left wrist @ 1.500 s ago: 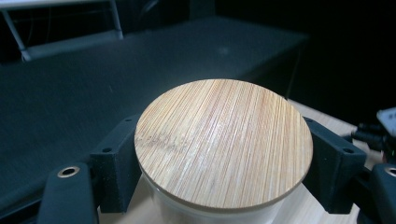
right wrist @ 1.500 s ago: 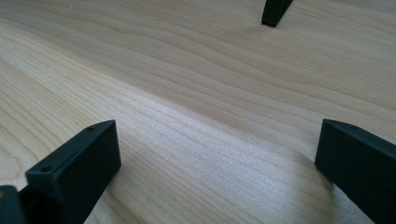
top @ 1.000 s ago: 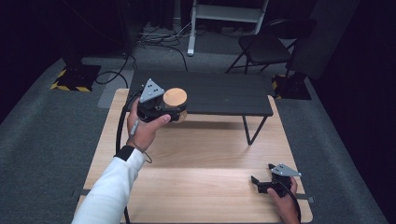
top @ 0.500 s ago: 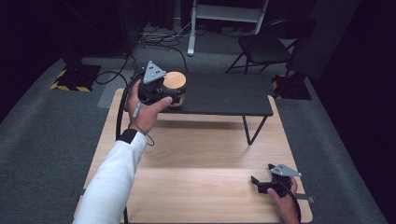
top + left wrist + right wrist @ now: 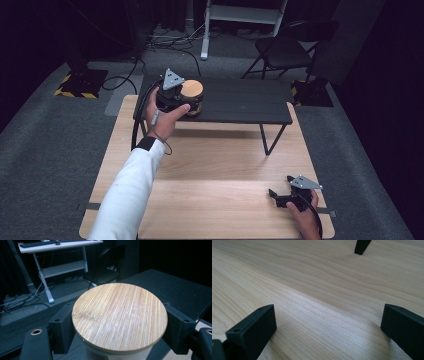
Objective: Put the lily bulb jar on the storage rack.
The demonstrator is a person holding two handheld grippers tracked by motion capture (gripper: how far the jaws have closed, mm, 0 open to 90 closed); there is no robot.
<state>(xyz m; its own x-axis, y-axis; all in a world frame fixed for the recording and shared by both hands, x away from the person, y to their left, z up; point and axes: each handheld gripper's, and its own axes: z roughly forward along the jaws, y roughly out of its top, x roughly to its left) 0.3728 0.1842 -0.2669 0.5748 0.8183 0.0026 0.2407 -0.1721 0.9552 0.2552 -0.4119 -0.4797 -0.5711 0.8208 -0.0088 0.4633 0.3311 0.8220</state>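
Left tongs (image 5: 189,102) are clamped round a jar with a bamboo lid (image 5: 119,316), over the left end of the small black shelf (image 5: 240,102); looks like mid-placement, though whether it's touching down yet I can't tell. Next it needs lowering flat before letting go. Right tongs (image 5: 278,197) sit wide and empty on the table (image 5: 215,165)

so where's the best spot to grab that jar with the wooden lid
Probably the round body just under the bamboo lid, coming in level from the side. The jar stands upright on the black bench, and the lid overhangs the body, a lip against slipping. The left claw has its jaws on either side there now.
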